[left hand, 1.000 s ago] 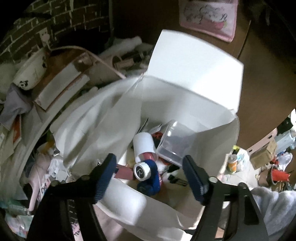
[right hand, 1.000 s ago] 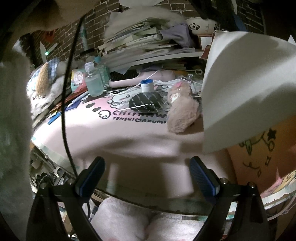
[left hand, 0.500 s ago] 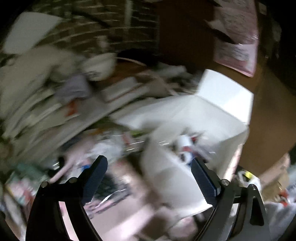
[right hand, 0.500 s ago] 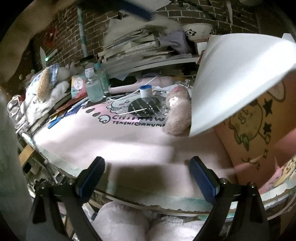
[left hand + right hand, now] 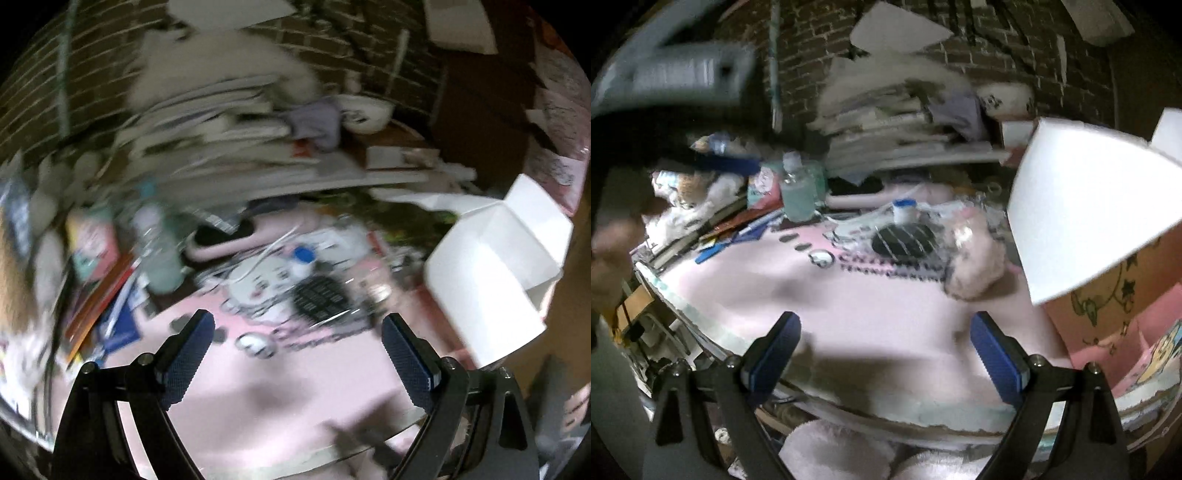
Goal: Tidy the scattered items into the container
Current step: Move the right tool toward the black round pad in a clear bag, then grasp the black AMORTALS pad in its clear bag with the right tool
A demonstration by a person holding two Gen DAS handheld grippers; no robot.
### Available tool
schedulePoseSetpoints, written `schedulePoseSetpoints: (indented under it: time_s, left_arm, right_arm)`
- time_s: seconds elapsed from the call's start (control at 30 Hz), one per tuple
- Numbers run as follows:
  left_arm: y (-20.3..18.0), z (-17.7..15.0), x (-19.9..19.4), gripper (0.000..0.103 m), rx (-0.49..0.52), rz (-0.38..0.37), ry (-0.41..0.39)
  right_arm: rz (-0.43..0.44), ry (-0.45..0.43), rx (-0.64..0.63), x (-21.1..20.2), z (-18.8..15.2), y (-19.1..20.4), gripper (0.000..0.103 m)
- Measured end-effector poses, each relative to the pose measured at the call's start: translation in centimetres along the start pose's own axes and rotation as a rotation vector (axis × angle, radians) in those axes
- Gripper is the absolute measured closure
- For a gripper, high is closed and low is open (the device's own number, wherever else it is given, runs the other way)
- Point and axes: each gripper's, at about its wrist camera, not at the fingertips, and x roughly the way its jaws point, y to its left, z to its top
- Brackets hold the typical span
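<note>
**Over pink worktop: both grippers wide, empty**

Above the pink mat (image 5: 280, 373) on the worktop, left gripper (image 5: 297, 354) has jaws spread wide, nothing between them. Right gripper (image 5: 884, 350) same: wide, empty. White container (image 5: 491, 266) sits at the right end of the mat, flaps up. Scattered items left on the mat: blue-capped jar (image 5: 904, 211), dark round disc (image 5: 903, 240) just in front of it, pink plush toy (image 5: 973, 264) beside the container, clear bottle (image 5: 798, 192) at far left. Left view motion-blurred.

A cluttered home desk in a bedroom corner.
Ahead: pink cartoon-printed desk mat (image 5: 886, 317), stacked books and papers (image 5: 905, 136), dark brick wall (image 5: 1015, 62).
</note>
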Motion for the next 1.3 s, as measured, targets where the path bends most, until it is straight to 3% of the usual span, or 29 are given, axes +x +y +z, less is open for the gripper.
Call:
schedulePoseSetpoints:
  time_s: [0.1, 0.5, 0.77, 0.83, 1.07, 1.3]
  left_arm:
    - [1.9, -1.1, 0.0, 0.013, -0.05, 0.019, 0.001]
    - [7.8, -3.6, -0.6, 0.013, -0.21, 0.062, -0.026]
    - [10.0, -4.2, -1.2, 0.013, -0.257, 0.058, -0.06]
    - [10.4, -4.2, -1.1, 0.013, -0.26, 0.064, -0.062]
    - [10.8, -4.3, -0.2, 0.013, -0.262, 0.04, -0.052]
    - [10.6, -4.5, 1.4, 0.013, -0.266, 0.005, -0.037]
  right_arm:
    - [0.012, -0.017, -0.044, 0.0, 0.5, 0.8, 0.011]
    - [0.026, 0.088, -0.111, 4.3, 4.2, 3.7, 0.011]
    - [0.088, 0.132, -0.161, 6.7, 5.3, 7.0, 0.011]
    - [0.048, 0.129, -0.186, 7.3, 5.7, 7.6, 0.011]
    - [-0.031, 0.186, -0.053, 9.8, 8.2, 3.6, 0.011]
    - [0.026, 0.291, 0.053, 12.5, 8.3, 0.7, 0.011]
